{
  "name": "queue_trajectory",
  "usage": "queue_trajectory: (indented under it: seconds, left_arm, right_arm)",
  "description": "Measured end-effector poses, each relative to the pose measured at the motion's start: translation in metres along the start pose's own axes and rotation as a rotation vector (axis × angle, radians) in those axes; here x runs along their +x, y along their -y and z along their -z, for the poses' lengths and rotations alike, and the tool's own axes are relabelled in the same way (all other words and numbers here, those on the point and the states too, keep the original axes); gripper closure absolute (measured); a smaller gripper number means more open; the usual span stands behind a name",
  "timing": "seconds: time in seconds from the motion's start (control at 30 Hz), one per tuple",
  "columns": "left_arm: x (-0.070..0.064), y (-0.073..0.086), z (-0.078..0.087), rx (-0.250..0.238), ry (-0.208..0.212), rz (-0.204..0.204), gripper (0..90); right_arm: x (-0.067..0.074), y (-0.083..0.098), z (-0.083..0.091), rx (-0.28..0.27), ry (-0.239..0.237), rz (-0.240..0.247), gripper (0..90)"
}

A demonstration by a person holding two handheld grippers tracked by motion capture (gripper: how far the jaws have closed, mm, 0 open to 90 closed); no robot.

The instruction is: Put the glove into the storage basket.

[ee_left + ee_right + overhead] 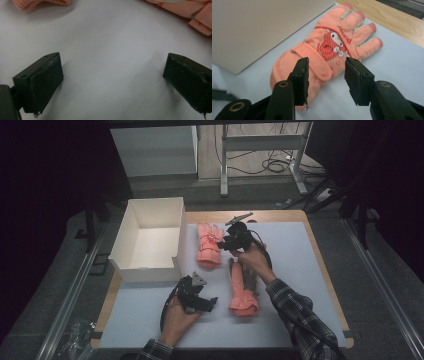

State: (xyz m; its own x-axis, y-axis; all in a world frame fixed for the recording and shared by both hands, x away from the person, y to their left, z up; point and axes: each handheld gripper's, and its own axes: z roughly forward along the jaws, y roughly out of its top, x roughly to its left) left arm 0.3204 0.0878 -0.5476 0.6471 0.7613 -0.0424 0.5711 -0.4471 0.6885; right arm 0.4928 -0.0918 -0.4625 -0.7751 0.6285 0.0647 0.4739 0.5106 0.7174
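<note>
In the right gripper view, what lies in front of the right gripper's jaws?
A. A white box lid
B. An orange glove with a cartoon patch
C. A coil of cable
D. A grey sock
B: the orange glove lies flat on the table beyond the open right gripper, cartoon patch facing up.

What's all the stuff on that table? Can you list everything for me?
Gloves: two, salmon pink. The far glove lies flat beside the box and bears a cartoon patch; the near glove lies mid-table, cuff toward the person.
Box: one, white, open-topped, at the table's left far corner.
Table sheet: one, pale grey-white, covering the wooden table.
Floor cables: a black bundle beyond the table.
Left gripper: black, fingers wide apart over bare sheet, holding nothing.
Right gripper: black, fingers open above the far glove's cuff, not pressing it.
Sleeves: plaid, dark.
</note>
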Motion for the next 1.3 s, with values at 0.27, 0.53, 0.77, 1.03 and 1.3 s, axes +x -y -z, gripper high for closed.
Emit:
queue_trajectory:
  seconds: [0.27, 0.53, 0.77, 1.03, 1.3]
  left_arm:
    - [0.000, 0.000, 0.000, 0.000, 0.000, 0.001, 2.4]
    - [0.000, 0.000, 0.000, -0.001, 0.000, 0.002, 2.4]
    - [0.000, 0.000, 0.000, 0.000, 0.000, 0.000, 2.4]
    - [0.000, 0.000, 0.000, 0.000, 0.000, 0.000, 2.4]
    - [0.000, 0.000, 0.000, 0.000, 0.000, 0.000, 2.4]
  right_arm:
    - [-0.005, -0.013, -0.023, 0.018, 0.024, -0.027, 51.1]
    - [-0.013, -0.018, -0.049, 0.046, 0.049, -0.059, 43.4]
    - [-0.015, -0.018, -0.067, 0.106, 0.055, -0.064, 41.6]
    - [-0.014, -0.015, -0.075, 0.140, 0.029, -0.075, 67.9]
    - [-0.004, -0.015, -0.069, 0.136, 0.081, -0.030, 85.3]
